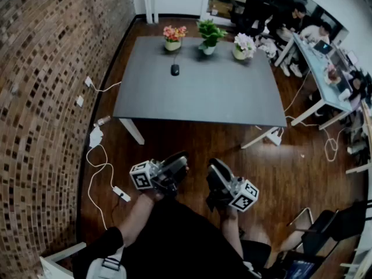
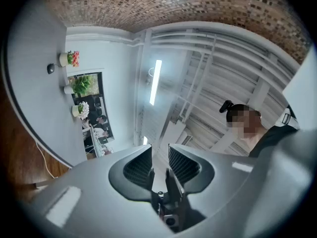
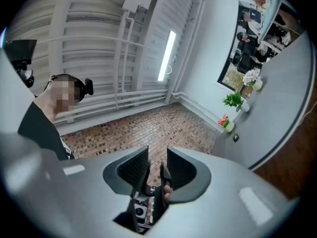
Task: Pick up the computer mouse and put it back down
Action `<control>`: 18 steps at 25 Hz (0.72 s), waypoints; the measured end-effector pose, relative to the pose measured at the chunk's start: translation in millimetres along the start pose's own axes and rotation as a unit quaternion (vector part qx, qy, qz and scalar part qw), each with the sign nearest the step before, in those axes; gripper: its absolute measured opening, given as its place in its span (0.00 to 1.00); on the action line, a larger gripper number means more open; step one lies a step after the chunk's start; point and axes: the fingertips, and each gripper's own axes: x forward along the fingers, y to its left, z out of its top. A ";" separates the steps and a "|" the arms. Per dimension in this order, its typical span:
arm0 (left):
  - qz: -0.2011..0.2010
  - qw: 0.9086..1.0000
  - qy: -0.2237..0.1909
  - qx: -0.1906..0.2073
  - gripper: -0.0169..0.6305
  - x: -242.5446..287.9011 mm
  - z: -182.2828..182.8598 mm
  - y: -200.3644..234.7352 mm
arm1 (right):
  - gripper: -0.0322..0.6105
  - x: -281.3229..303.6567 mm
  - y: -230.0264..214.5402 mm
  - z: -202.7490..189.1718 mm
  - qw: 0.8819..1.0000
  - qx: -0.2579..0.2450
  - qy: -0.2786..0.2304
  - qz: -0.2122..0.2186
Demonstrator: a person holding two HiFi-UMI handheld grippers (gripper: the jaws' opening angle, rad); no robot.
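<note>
A small black computer mouse [image 1: 174, 70] lies on the far left part of the grey table [image 1: 203, 97], in front of the flower pots. Both grippers are held close to the person's body, well short of the table. My left gripper [image 1: 178, 163] and right gripper [image 1: 214, 168] both point upward. In the left gripper view the jaws of that gripper [image 2: 160, 156] stand nearly together with nothing between them, and the mouse [image 2: 50, 68] is a distant dot. The right gripper [image 3: 157, 158] looks the same, its mouse [image 3: 236, 138] far off.
Three flower pots [image 1: 208, 38] line the table's far edge. A brick wall [image 1: 40, 97] runs along the left, with cables and a power strip [image 1: 120, 193] on the wood floor. A second desk [image 1: 322, 68] with people is at the right.
</note>
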 end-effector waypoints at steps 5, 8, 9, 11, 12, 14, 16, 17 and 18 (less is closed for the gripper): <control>0.008 1.000 -0.006 0.008 0.19 -8.6 85.6 37.7 | 0.19 95.9 -26.4 -10.1 0.999 0.002 0.021 0.024; 0.016 0.999 -0.010 0.025 0.19 -16.6 133.0 58.2 | 0.20 143.4 -50.4 -16.3 0.999 0.002 0.035 0.029; 0.020 0.999 -0.012 0.031 0.19 -19.9 148.0 65.0 | 0.20 157.5 -56.7 -18.1 0.999 0.002 0.040 0.030; 0.030 0.999 -0.021 0.033 0.19 -26.7 175.4 80.0 | 0.20 180.7 -68.2 -21.2 0.998 0.004 0.051 0.029; 0.037 0.998 -0.028 0.033 0.19 -29.4 186.5 87.0 | 0.20 188.9 -73.9 -21.8 0.998 0.007 0.057 0.027; 0.047 0.998 -0.038 0.036 0.19 -32.2 201.7 98.3 | 0.20 198.7 -87.0 -20.3 0.997 0.013 0.067 0.023; 0.057 0.997 -0.041 0.042 0.19 -33.0 210.4 111.3 | 0.20 203.9 -105.1 -16.6 0.997 0.020 0.067 0.018; 0.063 0.996 -0.042 0.042 0.19 -33.1 213.2 118.3 | 0.19 206.3 -114.3 -14.4 0.997 0.024 0.066 0.016; 0.069 0.996 -0.043 0.041 0.19 -32.9 215.2 124.7 | 0.20 209.2 -122.7 -12.1 0.997 0.029 0.064 0.015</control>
